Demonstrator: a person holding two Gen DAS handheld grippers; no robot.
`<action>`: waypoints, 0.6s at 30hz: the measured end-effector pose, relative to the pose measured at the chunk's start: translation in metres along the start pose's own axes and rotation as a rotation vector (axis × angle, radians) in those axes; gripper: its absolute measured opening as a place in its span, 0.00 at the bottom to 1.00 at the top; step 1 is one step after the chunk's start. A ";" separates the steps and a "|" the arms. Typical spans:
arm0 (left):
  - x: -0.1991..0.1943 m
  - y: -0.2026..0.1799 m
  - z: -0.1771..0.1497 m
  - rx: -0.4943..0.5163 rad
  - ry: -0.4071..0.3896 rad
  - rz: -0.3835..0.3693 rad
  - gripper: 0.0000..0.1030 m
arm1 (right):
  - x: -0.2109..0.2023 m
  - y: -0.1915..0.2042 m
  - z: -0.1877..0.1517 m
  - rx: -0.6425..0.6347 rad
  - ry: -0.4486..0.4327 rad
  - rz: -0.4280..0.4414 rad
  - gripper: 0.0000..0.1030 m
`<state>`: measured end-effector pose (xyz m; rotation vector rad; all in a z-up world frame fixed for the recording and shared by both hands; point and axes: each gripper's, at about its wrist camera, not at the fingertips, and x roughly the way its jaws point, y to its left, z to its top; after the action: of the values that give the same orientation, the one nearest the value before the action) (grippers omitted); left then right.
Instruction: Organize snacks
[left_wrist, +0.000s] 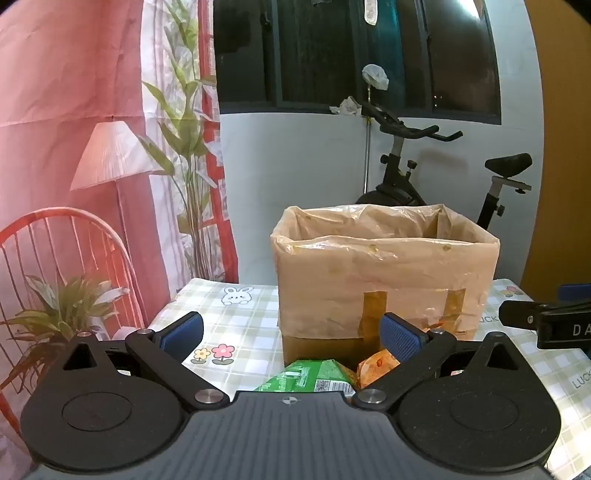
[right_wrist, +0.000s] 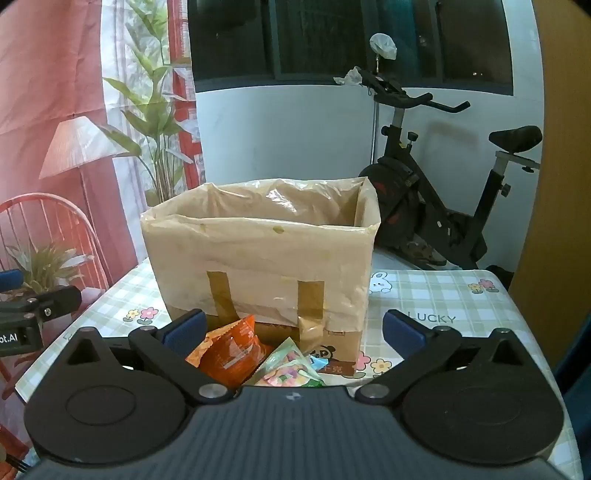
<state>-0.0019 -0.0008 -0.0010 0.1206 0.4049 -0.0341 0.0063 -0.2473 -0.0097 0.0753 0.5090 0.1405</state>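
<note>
A tall brown cardboard box lined with clear plastic (right_wrist: 258, 254) stands mid-way on the green checked surface (right_wrist: 461, 295), a black exercise bike (right_wrist: 436, 206) behind it. Just before the box lie an orange snack packet (right_wrist: 232, 350), a pastel candy bag (right_wrist: 286, 367) and a green snack pouch (left_wrist: 306, 376). Both tools tilt slightly downward toward the box, the left tool (left_wrist: 291, 332) and right tool (right_wrist: 291, 328) spread wide, gripping nothing.

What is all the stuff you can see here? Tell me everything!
cardboard box: one, brown, plastic-lined, open top, mid-table
orange snack packet: one, orange, on the table before the box
pastel candy packet: one, multicoloured, right of the orange one
green snack packet: one, green, left of the orange one
tablecloth: one, green-white check with flowers and bunnies
exercise bike: one, black, behind the table
curtain: one, pink, printed lamp and plants, left
window: one, dark, back wall
left gripper: one, black with blue pads, open, empty
right gripper: one, same, open, empty
</note>
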 end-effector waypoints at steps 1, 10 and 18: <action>0.003 0.004 0.002 -0.003 0.011 -0.002 0.99 | 0.000 0.000 0.000 -0.001 0.001 -0.001 1.00; 0.001 0.000 0.004 0.010 -0.004 -0.007 0.99 | 0.001 0.002 0.003 -0.003 -0.001 0.002 1.00; 0.004 0.005 0.004 0.001 0.015 0.008 0.99 | 0.006 -0.001 0.000 -0.002 0.021 -0.014 1.00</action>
<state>0.0038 0.0033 0.0010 0.1240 0.4196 -0.0253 0.0111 -0.2471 -0.0127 0.0679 0.5302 0.1281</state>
